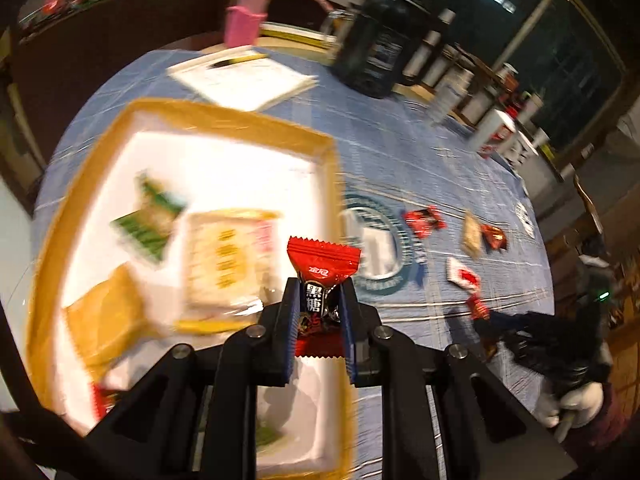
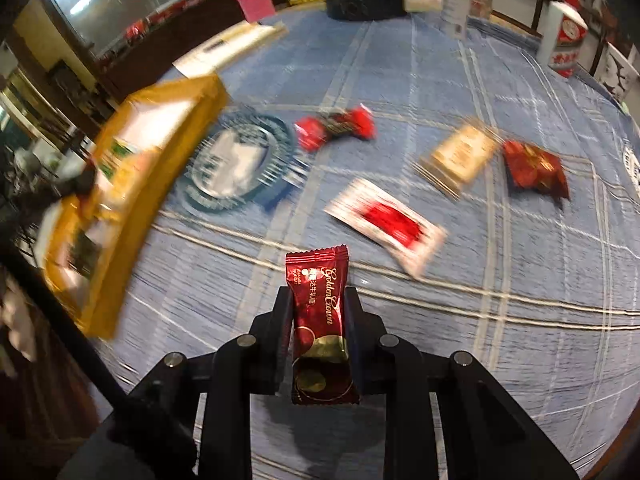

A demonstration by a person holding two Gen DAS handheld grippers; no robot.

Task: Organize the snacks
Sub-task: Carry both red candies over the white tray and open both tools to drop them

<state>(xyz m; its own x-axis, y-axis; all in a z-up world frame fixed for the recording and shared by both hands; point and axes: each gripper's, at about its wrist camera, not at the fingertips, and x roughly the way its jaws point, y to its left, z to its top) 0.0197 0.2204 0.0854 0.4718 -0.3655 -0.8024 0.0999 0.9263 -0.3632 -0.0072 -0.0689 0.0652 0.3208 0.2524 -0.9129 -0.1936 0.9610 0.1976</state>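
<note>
My left gripper (image 1: 319,292) is shut on a red and black brown-sugar candy (image 1: 322,276), held above the right edge of the gold-rimmed white tray (image 1: 132,114). The tray holds a green packet (image 1: 150,216), a yellow cracker packet (image 1: 230,258) and an orange packet (image 1: 106,320). My right gripper (image 2: 318,300) is shut on a dark red Golden Crown candy (image 2: 320,312) above the blue cloth, right of the tray (image 2: 132,184). Loose on the cloth lie a red twist candy (image 2: 336,128), a white and red sachet (image 2: 386,226), a tan packet (image 2: 458,158) and a dark red packet (image 2: 534,170).
The round table has a blue checked cloth (image 2: 440,80) with a printed round logo (image 2: 236,164). At the far side stand a black jar (image 1: 376,40), a pink container (image 1: 242,26), a notepad with pen (image 1: 244,76) and several bottles and cans (image 1: 452,76). The image is motion-blurred.
</note>
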